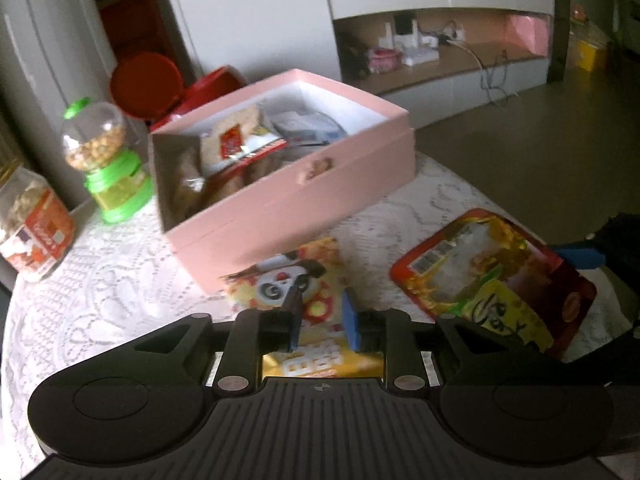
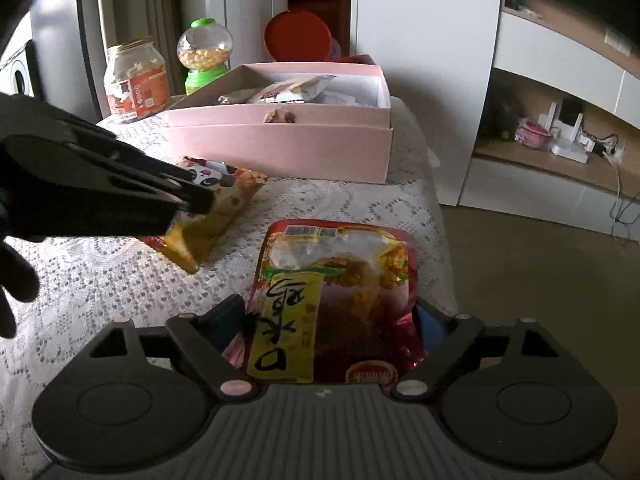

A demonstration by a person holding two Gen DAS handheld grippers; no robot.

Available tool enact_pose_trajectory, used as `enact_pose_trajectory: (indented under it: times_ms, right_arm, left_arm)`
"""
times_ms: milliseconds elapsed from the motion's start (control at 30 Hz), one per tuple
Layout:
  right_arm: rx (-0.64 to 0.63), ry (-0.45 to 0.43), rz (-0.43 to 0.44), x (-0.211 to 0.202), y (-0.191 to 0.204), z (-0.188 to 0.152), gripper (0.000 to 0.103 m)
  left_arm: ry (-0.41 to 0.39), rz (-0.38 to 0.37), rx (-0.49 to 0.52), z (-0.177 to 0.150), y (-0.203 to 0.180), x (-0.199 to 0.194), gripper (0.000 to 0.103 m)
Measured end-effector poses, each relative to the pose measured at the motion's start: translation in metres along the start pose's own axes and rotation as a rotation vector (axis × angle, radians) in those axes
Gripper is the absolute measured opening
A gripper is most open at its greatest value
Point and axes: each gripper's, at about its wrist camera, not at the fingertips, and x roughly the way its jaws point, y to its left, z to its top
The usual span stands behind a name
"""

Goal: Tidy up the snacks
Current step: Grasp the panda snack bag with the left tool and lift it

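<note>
- Two tools work over the tabletop (image 1: 100,280), and each one has its own snack under it.
- Left tool (image 1: 322,300): it points down at the panda bag (image 1: 280,276), which lies directly beneath and a little ahead of its tips. The fingers are parted only slightly, and I see nothing pinched between them. The long axis of the bag runs forward along the line of the tool, and the bag is wider than the present gap.
- Right tool (image 2: 328,308): its fingers are spread wide, one on each long side of the red packet (image 2: 340,264). The near end of the packet lies between them, flat on the tabletop, and its long axis goes straight ahead from the tool. The pads do not seem to press on it, so I judge it is released.
- Pink box (image 1: 304,200): it stands ahead of both tools, behind the two snacks. The left tool is the nearer one.
- Inside the box are several wrapped snacks: brown packets at the end near the left tool, a red-and-white one and a grey-blue one. The far end shows white bottom, so there is room.
- Beyond the box, to the left of both tools, stand a green dispenser (image 1: 108,160) with yellow pieces and a jar (image 2: 136,80).
</note>
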Motion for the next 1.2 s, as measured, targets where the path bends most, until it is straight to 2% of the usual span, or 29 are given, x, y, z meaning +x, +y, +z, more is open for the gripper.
enact_pose_trajectory:
  times_ms: [67,133,233,400,500,567,667,733,800,833,900,1000,1100,1200]
  right_arm:
    - [0.011,0.002,0.008,0.001,-0.002,0.001,0.089]
    - [0.009,0.001,0.007,0.001,-0.002,0.001,0.089]
    - [0.007,0.000,0.006,0.002,-0.001,0.001,0.089]
    - [0.008,-0.003,0.005,0.001,0.000,-0.001,0.090]
    - [0.007,-0.003,0.006,0.001,0.000,-0.001,0.091]
    - [0.009,-0.004,0.008,0.001,-0.001,-0.001,0.091]
    - [0.010,-0.005,0.008,0.001,-0.001,-0.001,0.091]
    - [0.009,-0.006,0.005,0.000,-0.001,-0.001,0.091]
    - [0.005,-0.007,0.002,-0.001,0.000,-0.002,0.091]
    - [0.003,-0.008,0.003,-0.001,0.000,-0.002,0.091]
    - [0.005,-0.007,0.005,0.000,-0.001,-0.001,0.091]
    - [0.007,-0.008,0.006,-0.001,0.000,-0.002,0.091]
    - [0.007,-0.007,0.006,-0.001,0.000,-0.002,0.091]
    - [0.008,-0.008,0.005,-0.001,0.000,-0.002,0.091]
  left_arm:
    - [0.013,-0.035,-0.011,0.003,-0.001,0.003,0.039]
    - [0.025,-0.101,-0.026,0.005,-0.001,0.004,0.040]
    - [0.106,-0.289,-0.128,0.002,0.007,0.018,0.042]
    - [-0.030,-0.239,-0.185,-0.010,0.026,-0.011,0.039]
    - [-0.086,-0.121,-0.187,-0.010,0.040,-0.029,0.039]
    - [-0.083,-0.056,-0.156,-0.010,0.041,-0.031,0.039]
    - [-0.051,-0.060,-0.137,-0.009,0.036,-0.025,0.039]
    - [-0.019,-0.033,-0.070,-0.011,0.021,-0.016,0.040]
    - [-0.025,0.019,0.014,-0.013,0.003,-0.010,0.043]
    - [-0.021,0.025,0.032,-0.013,-0.001,-0.010,0.046]
    - [-0.006,-0.011,0.028,-0.010,-0.003,-0.008,0.067]
    - [0.008,-0.059,0.012,-0.007,-0.002,-0.004,0.080]
    - [-0.006,-0.093,0.001,-0.008,0.000,-0.004,0.083]
    - [-0.039,-0.120,-0.048,-0.009,0.007,-0.013,0.079]
